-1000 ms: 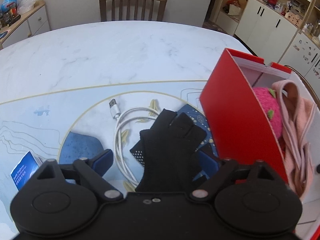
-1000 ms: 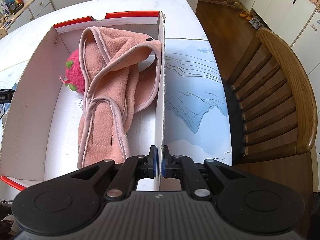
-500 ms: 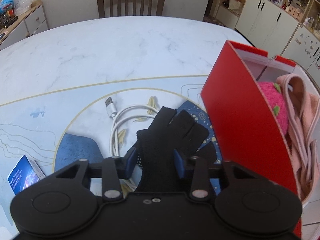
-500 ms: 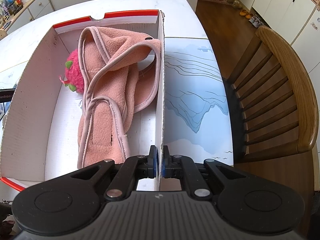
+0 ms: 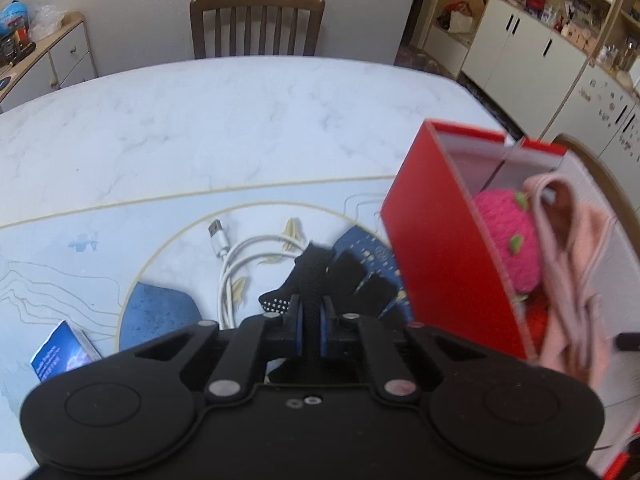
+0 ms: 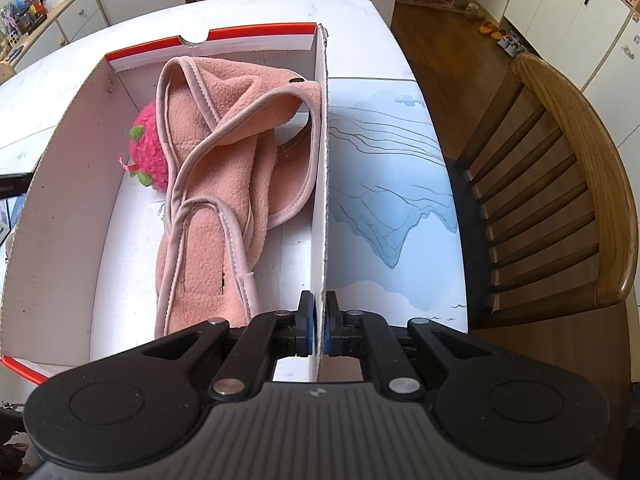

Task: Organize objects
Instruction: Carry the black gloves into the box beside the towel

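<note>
Black glove [image 5: 316,280] hangs pinched in our left gripper [image 5: 311,320] beside the red box [image 5: 440,240]; our right gripper [image 6: 319,326] clamps the box wall, steadying it for loading.

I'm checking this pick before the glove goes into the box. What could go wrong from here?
1. The left hand-held gripper pinches only a fold of the black glove, so it may slip out on the way.
2. The white cable lies right beside the glove and might get dragged along.
3. The right hand-held gripper holds the box by one thin wall, which could bend or let the box shift. The pink fleece already fills much of it.
</note>
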`<state>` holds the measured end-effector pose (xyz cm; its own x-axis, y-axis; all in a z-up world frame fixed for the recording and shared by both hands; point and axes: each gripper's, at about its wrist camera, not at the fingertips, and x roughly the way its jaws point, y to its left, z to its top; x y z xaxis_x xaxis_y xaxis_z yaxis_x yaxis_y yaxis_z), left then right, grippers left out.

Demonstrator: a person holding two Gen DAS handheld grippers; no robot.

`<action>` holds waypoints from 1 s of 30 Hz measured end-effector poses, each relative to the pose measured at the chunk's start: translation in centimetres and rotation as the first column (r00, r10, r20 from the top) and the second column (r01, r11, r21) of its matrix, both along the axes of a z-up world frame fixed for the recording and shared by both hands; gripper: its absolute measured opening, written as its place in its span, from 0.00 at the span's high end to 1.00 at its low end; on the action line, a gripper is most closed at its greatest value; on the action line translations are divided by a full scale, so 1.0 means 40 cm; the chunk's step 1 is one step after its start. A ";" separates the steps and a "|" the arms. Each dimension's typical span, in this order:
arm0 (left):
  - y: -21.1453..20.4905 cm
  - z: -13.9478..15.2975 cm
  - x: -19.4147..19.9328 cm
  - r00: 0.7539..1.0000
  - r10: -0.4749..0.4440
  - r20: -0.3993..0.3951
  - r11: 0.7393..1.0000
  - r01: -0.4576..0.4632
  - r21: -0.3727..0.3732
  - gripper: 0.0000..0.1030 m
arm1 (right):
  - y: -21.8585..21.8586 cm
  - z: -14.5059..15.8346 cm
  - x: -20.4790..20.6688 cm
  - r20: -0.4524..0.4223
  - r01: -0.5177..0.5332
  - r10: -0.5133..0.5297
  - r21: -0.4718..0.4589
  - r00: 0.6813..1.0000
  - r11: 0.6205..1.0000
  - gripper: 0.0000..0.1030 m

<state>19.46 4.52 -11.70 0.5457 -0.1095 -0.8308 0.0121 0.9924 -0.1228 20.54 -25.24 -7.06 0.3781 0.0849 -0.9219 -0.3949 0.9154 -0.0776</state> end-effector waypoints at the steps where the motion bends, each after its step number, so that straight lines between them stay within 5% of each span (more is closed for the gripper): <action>1: 0.003 0.014 -0.005 1.000 0.002 0.013 1.000 -0.002 -0.014 0.95 | 0.001 0.000 -0.001 0.004 -0.001 0.001 0.000 1.000 1.000 0.96; 16: -0.015 0.210 -0.061 0.991 -0.047 0.124 0.993 0.061 -0.105 0.95 | -0.004 -0.003 0.002 0.005 -0.003 0.003 0.018 1.000 1.000 0.96; 30: -0.126 0.383 -0.090 0.945 -0.179 0.273 0.957 0.231 -0.174 0.95 | -0.006 -0.002 0.002 0.000 -0.020 0.020 0.029 1.000 0.999 0.97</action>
<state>15.86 -0.52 3.62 0.6821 -0.3914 -0.6177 0.2695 0.9198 -0.2852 20.61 -25.49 -7.12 0.3759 0.1187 -0.9190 -0.4131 0.9092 -0.0515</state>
